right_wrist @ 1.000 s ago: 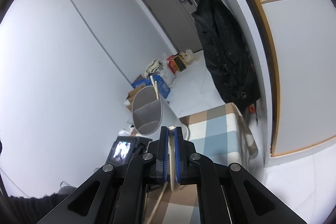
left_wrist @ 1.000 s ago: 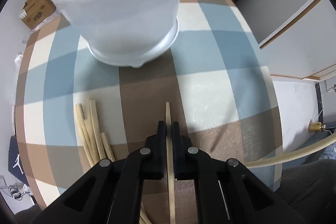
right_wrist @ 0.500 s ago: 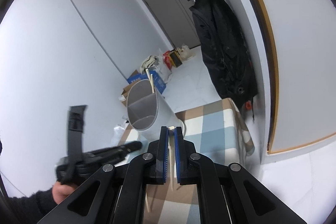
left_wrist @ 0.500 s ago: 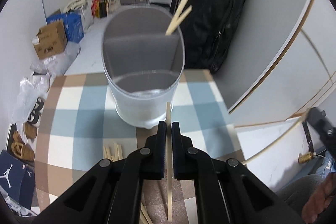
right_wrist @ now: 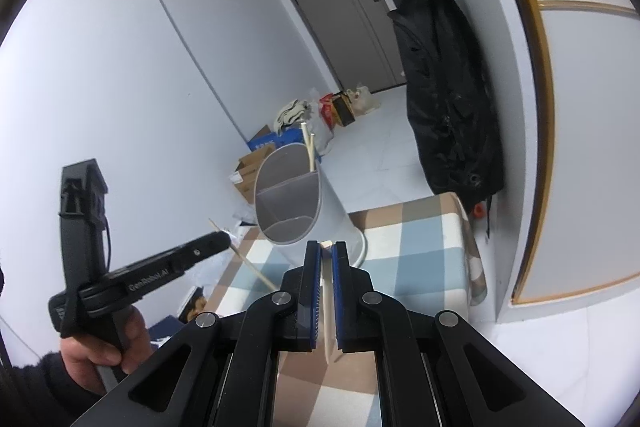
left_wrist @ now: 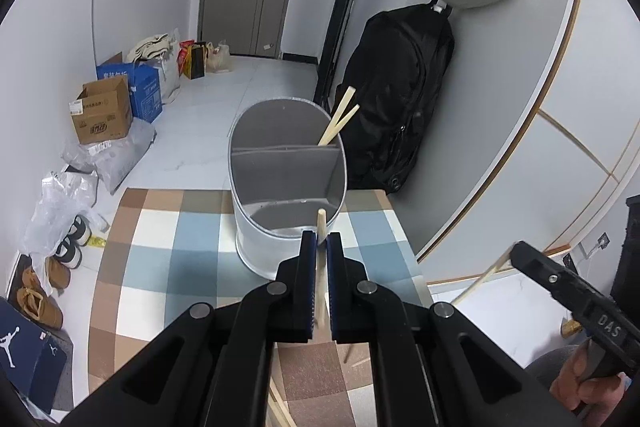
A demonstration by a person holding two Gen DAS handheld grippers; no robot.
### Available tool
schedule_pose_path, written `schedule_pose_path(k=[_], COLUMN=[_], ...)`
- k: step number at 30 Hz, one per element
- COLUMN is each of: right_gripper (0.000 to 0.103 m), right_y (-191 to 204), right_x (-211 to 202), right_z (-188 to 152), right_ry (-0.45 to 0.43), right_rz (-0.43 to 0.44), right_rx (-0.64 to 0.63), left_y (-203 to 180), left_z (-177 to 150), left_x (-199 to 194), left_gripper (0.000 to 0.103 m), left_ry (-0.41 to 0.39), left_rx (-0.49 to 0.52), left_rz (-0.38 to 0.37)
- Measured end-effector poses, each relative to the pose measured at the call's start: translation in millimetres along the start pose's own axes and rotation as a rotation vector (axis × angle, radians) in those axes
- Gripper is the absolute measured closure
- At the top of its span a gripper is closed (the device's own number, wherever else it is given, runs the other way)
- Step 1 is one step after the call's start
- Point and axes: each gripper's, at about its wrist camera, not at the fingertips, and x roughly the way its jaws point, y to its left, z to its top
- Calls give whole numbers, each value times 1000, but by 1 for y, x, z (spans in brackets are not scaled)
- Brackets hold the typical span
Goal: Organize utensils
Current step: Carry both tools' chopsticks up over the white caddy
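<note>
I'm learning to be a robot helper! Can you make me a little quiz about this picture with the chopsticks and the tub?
1. True or false: each pair of tongs, left tongs and right tongs, is shut on one chopstick.
2. How many chopsticks already stand in the grey holder? A) none B) two C) five
3. Fill in: the chopsticks in the holder sit in the ____ compartment, the one nearer the black backpack.

Key
1. True: the left chopstick and the right chopstick are each clamped.
2. B
3. Far
</note>
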Motion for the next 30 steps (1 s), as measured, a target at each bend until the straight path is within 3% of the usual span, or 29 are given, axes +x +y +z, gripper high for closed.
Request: schedule_pose_path(k=[13, 30], right_gripper=[98, 98], right_y=[28, 86], right_x=[7, 25], right_z=[24, 121], right_ry=[-11, -75], right_rz=[14, 41], right_rx=[-59, -169], left_y=[4, 18], left_z=[24, 92], left_x=[-25, -57], left_gripper=[102, 102], left_ry=[-52, -156], left_rx=[21, 46], left_rz=[-60, -57])
